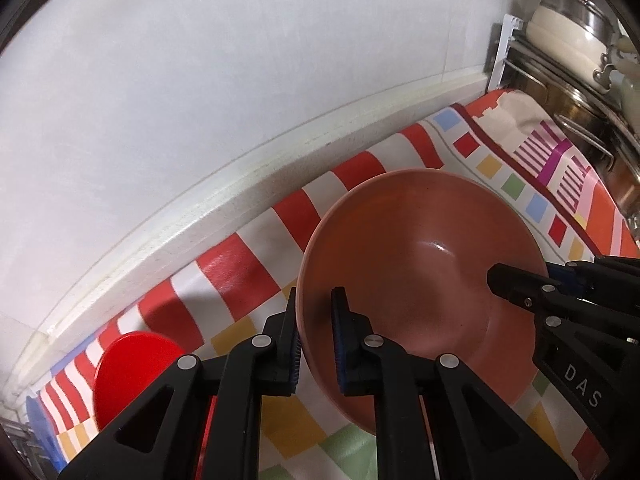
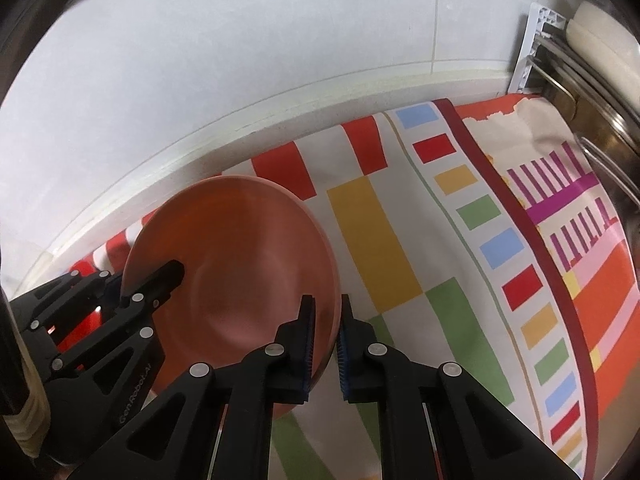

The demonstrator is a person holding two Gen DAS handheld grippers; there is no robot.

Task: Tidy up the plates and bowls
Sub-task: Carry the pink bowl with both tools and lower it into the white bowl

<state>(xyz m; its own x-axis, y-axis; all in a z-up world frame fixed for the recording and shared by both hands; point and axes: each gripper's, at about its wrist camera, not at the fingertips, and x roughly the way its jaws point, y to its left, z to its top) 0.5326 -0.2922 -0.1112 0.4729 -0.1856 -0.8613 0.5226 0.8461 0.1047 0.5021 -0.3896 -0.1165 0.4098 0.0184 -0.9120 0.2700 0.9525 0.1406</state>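
Terracotta bowl [image 1: 420,280] sits between the two grippers over the multicoloured checked tablecloth [image 2: 400,240], close to the white wall [image 1: 200,80]; whether its base touches the cloth or hangs just clear cannot be told from either view. Left gripper [image 1: 316,340] is clamped on the bowl's left rim, one pad inside the wall, one outside, jaws narrow. Right gripper [image 2: 325,344] pinches the opposite rim the same way, jaws equally narrow. Both grips are shallow, only the rim edge between the pads. A red plate [image 1: 136,364] lies flat on the cloth to the left, near the wall, well apart from the bowl. Stacked metal pots [image 1: 580,40] stand on a rack at the far right edge. Risks, as judged: the glazed rim looks smooth, so uneven lifting by the two hands could twist the bowl out of one pinch; if one side slips, the bowl would swing on the other grip and strike the cloth. A sideways carry to the left could clip the red plate.
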